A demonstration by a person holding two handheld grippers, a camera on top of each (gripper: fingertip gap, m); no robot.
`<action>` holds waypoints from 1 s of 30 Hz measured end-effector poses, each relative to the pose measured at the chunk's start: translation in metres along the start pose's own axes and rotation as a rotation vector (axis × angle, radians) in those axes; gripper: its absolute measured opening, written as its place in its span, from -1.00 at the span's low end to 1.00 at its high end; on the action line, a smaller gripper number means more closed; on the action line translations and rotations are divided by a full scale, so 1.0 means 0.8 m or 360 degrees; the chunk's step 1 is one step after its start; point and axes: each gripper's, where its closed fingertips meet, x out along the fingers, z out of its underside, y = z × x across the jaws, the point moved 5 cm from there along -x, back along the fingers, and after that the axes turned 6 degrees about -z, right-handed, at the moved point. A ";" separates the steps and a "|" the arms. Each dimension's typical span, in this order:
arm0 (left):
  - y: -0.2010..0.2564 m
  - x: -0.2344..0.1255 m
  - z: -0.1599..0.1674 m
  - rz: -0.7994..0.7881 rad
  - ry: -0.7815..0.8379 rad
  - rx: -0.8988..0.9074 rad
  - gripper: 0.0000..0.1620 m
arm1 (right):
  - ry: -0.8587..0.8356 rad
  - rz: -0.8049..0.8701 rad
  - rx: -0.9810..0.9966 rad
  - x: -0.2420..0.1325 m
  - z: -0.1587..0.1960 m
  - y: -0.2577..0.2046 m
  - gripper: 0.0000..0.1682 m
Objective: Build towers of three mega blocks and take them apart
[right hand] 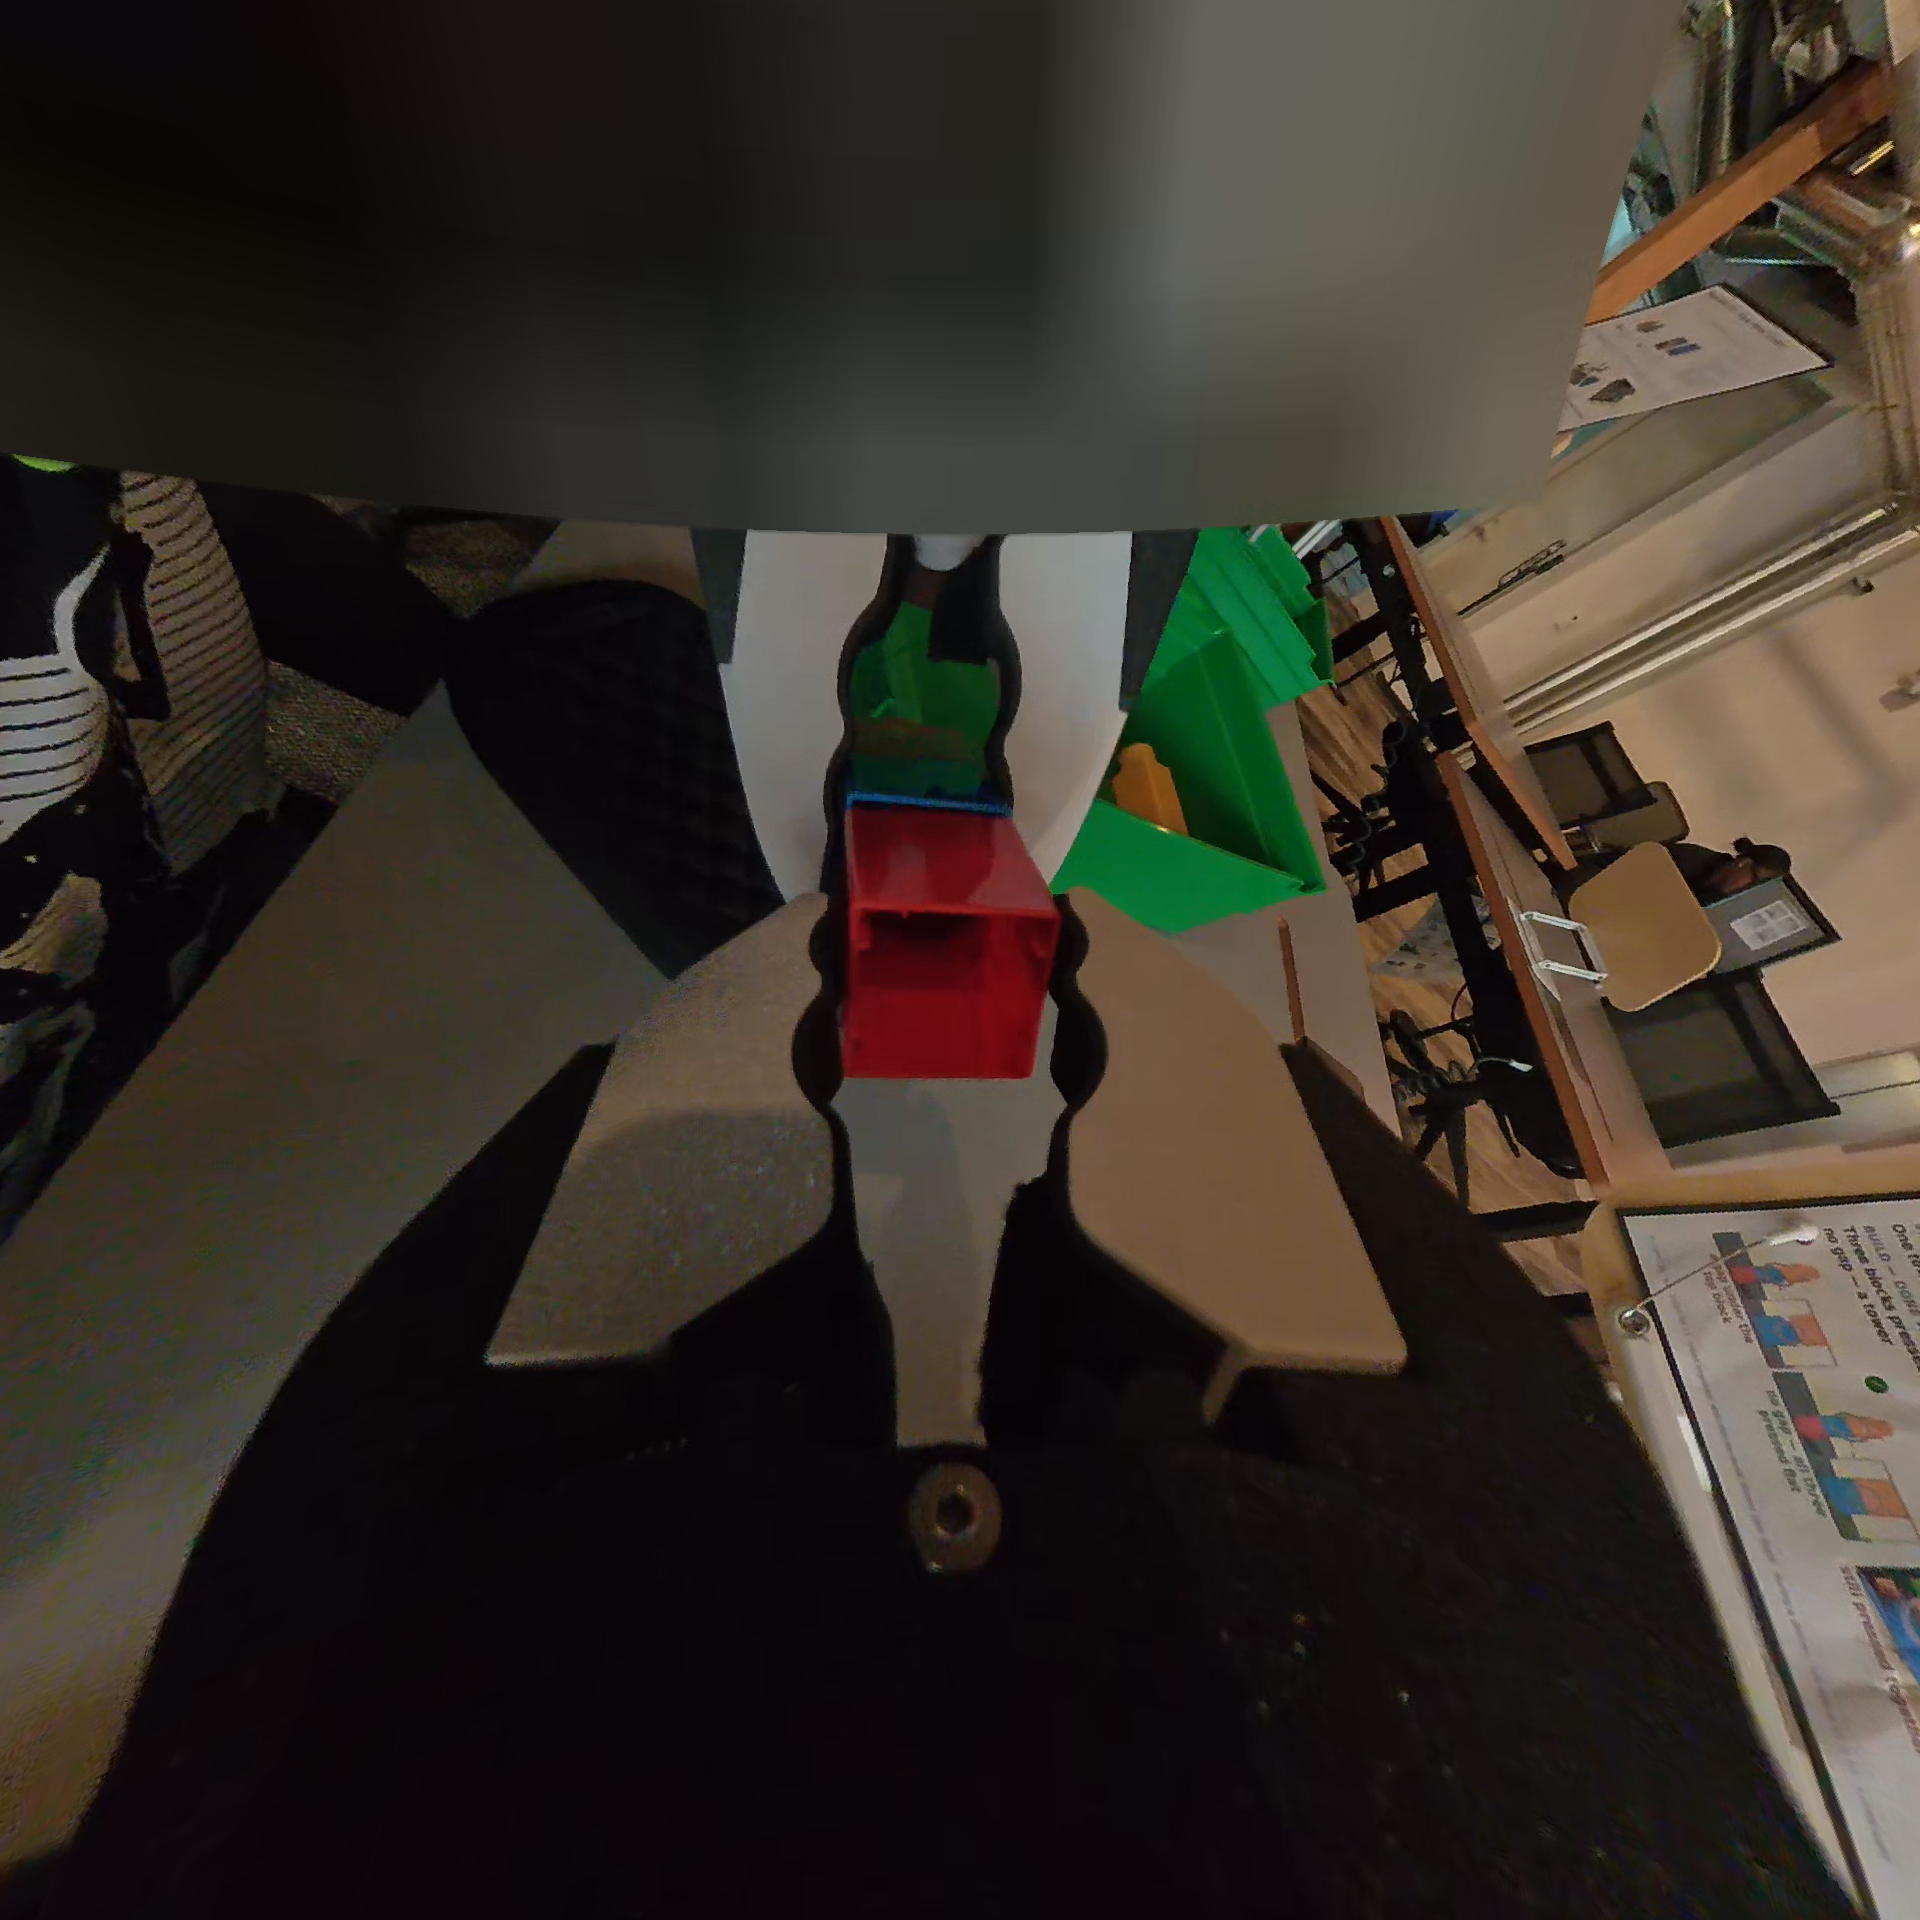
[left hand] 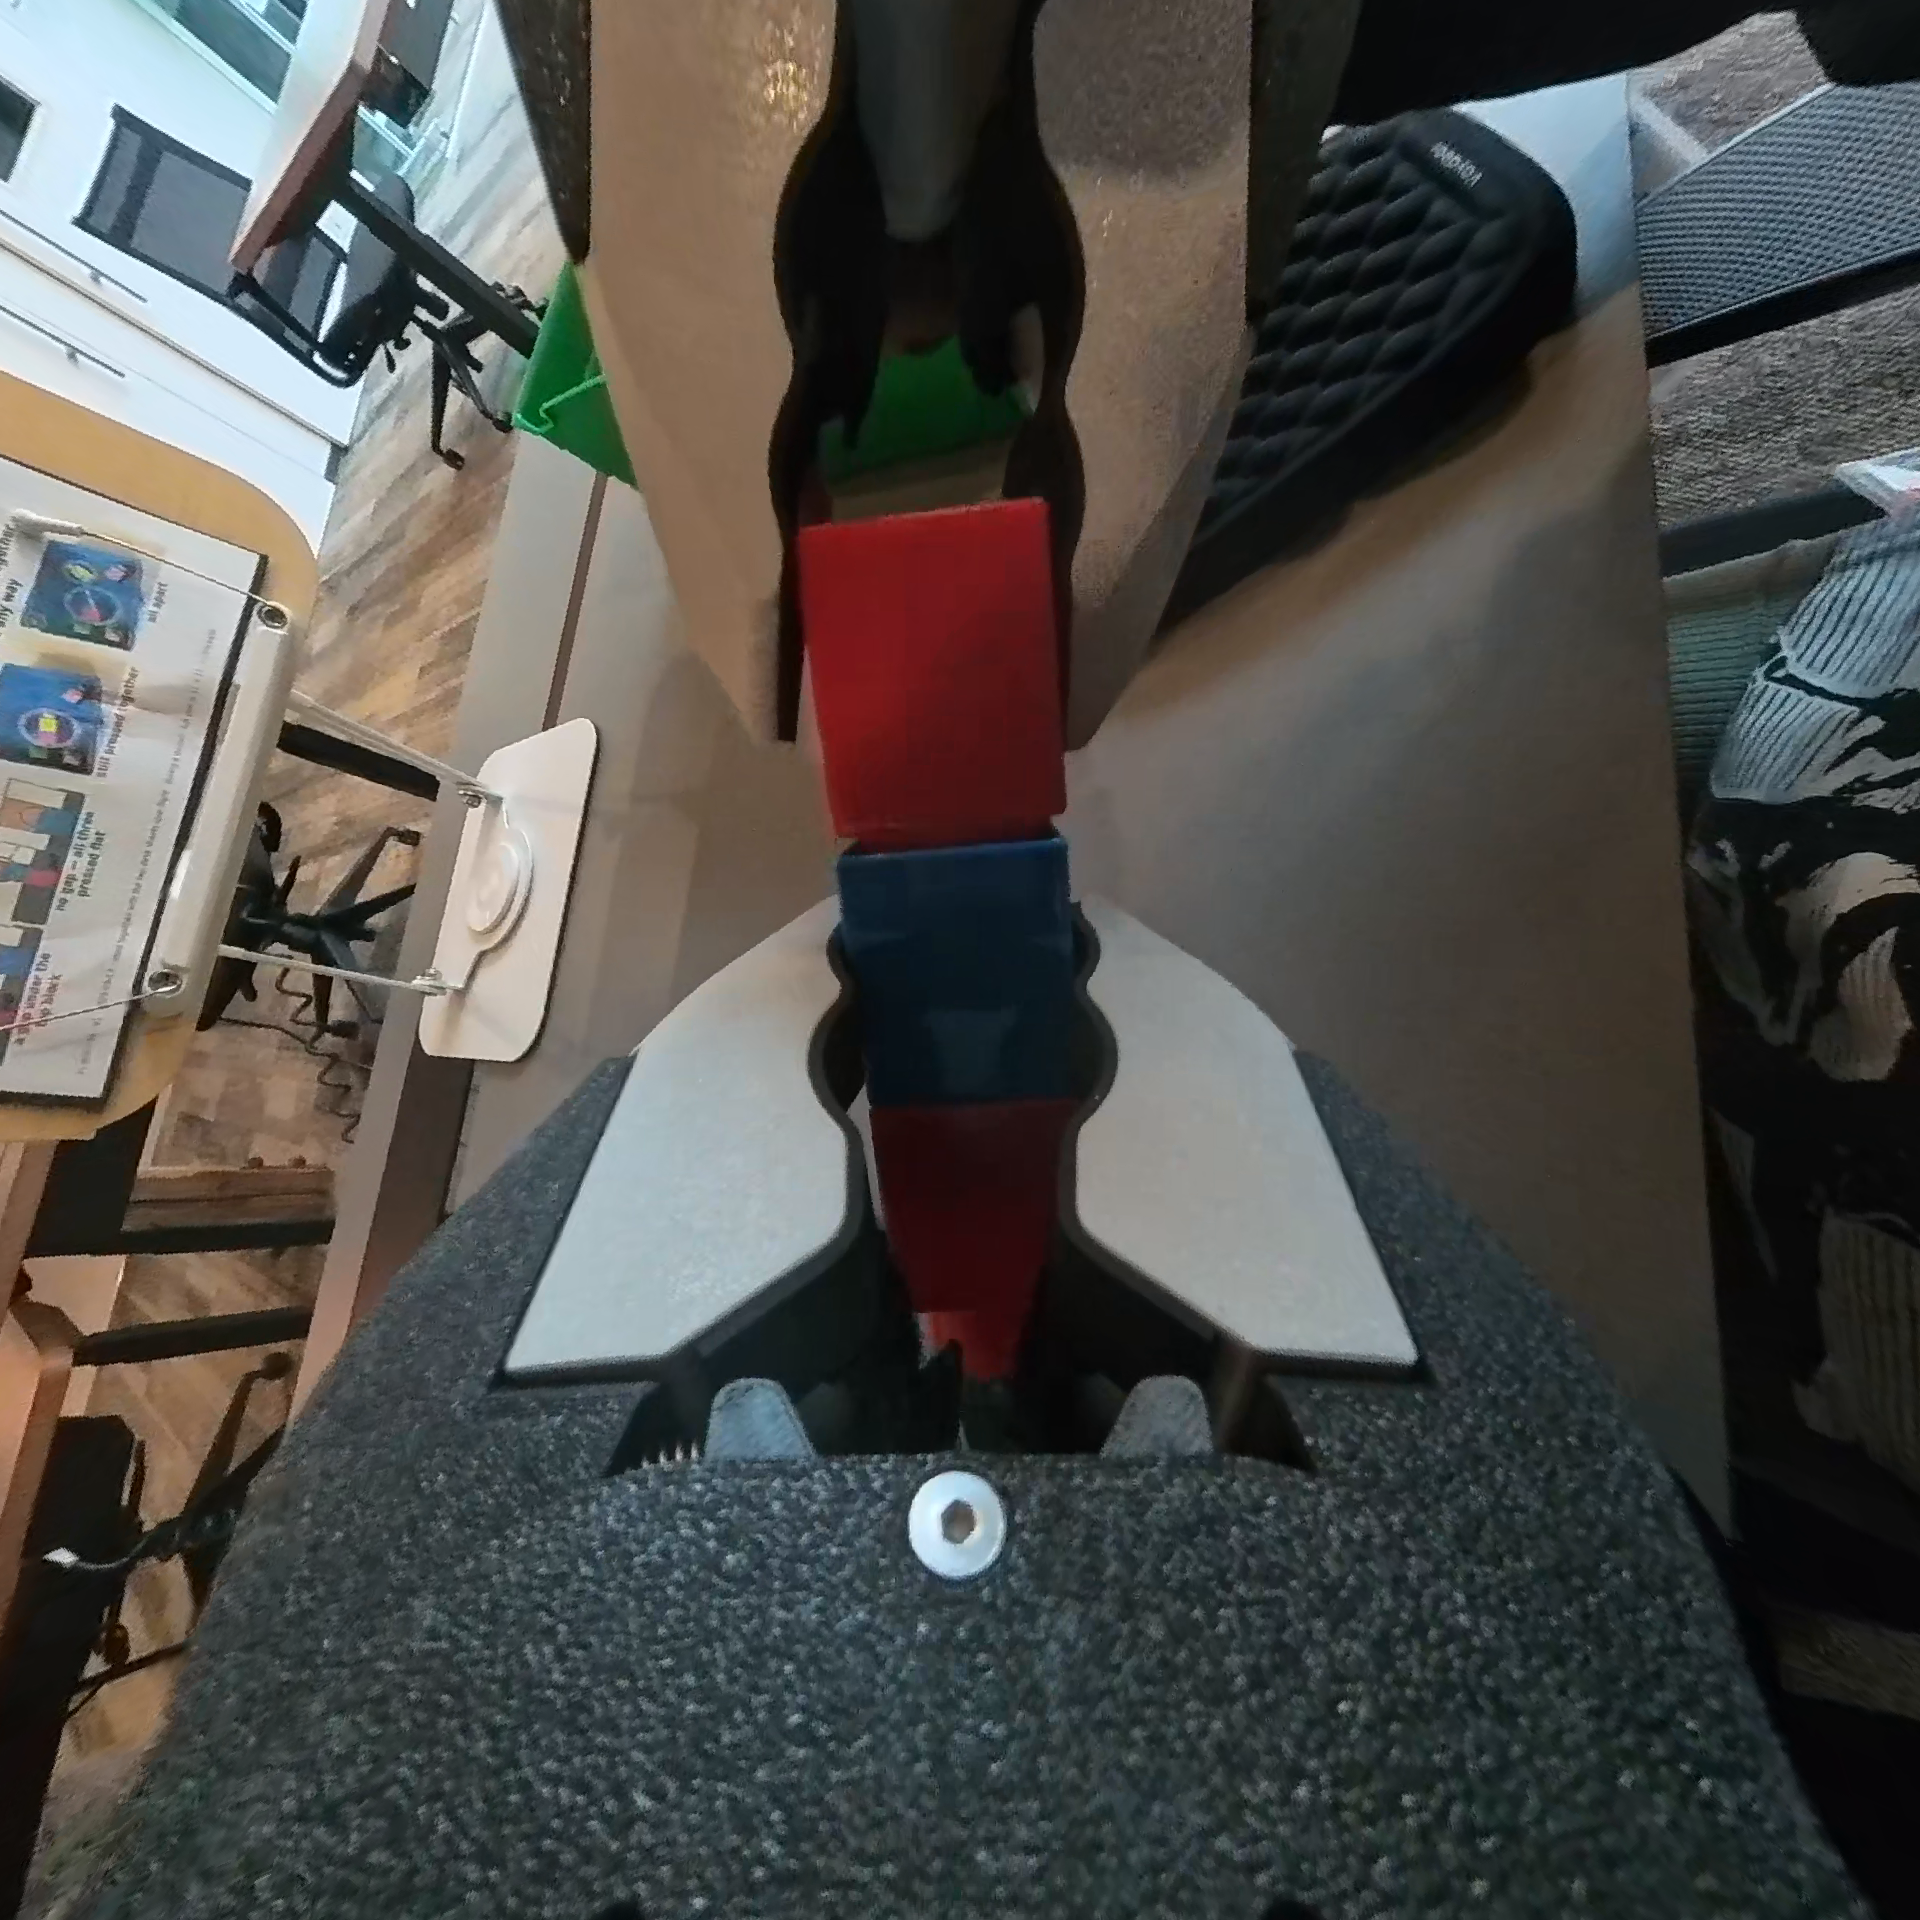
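L gripper (left hand: 961, 997), R gripper (right hand: 951, 977) — both clamped, facing.

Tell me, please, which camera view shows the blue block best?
The left wrist view: the blue block shows a full face, clamped in the left gripper, joined to the red block. The right wrist view shows only a thin blue edge behind that red block.

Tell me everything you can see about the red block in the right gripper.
The glossy red plastic mega block is a boxy brick whose hollow, open underside with inner ribs faces the right wrist camera. The right gripper clamps its two side walls between the grey fingers. Its far end is pressed against the dark blue plastic block, which the left gripper holds.
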 end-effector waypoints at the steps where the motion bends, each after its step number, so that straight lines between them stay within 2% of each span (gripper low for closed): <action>1: 0.000 -0.001 0.000 0.0002 0.0006 -0.0008 -0.56 | 0.0004 0.0000 0.0001 0.000 -0.001 0.000 -0.56; 6: 0.000 -0.007 0.002 -0.0030 -0.0010 -0.0036 -0.56 | 0.0010 0.0007 -0.0019 0.003 -0.003 0.002 -0.56; 8: -0.005 -0.011 0.016 -0.0084 -0.0130 -0.0015 -0.56 | 0.0000 0.0048 -0.0032 -0.002 -0.001 0.007 -0.57; 10: -0.018 -0.021 0.047 -0.0218 -0.0296 -0.0002 -0.56 | 0.0028 0.0141 0.0015 -0.027 0.002 0.017 -0.56; 12: -0.021 -0.037 0.058 -0.0212 -0.0246 -0.0134 -0.56 | 0.0045 0.0175 0.0075 -0.051 0.009 0.021 -0.56; 16: -0.033 -0.066 0.072 -0.0374 -0.0278 -0.0196 -0.56 | -0.0138 0.0273 0.0118 -0.082 0.032 0.020 -0.56; 20: -0.036 -0.078 0.080 -0.0484 -0.0278 -0.0242 -0.56 | -0.0235 0.0362 0.0197 -0.107 0.047 0.014 -0.56; 25: -0.024 -0.082 0.083 -0.0502 -0.0289 -0.0270 -0.56 | -0.0394 0.0538 0.0305 -0.146 0.067 0.009 -0.56; 30: -0.023 -0.087 0.086 -0.0546 -0.0292 -0.0297 -0.55 | -0.0620 0.0866 0.0513 -0.217 0.092 0.014 -0.56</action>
